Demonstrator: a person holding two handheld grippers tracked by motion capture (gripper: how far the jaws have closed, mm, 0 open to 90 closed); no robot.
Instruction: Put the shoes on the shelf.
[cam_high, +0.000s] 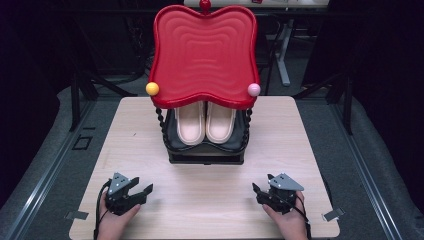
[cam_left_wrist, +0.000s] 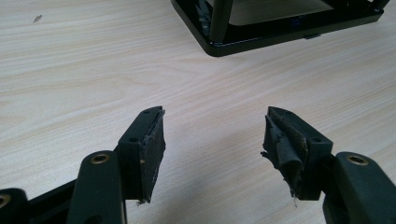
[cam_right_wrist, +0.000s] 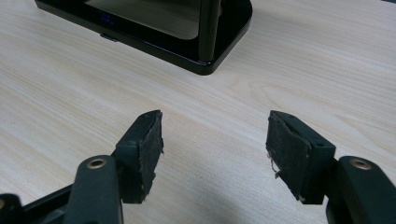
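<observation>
Currently both are resting wide open, gripping nothing: left gripper (cam_high: 137, 191) and right gripper (cam_high: 261, 192) sitting on the table (cam_high: 200, 200). Slippers (cam_high: 205, 122) are lying ahead, between them, inside the black rack (cam_high: 206, 156).

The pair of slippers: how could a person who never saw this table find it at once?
Look at the black rack in the middle of the wooden table, under its big red tray. On the lower shelf lies the pair of slippers, side by side. They are pale pink, unlike the dark rack around them.
</observation>
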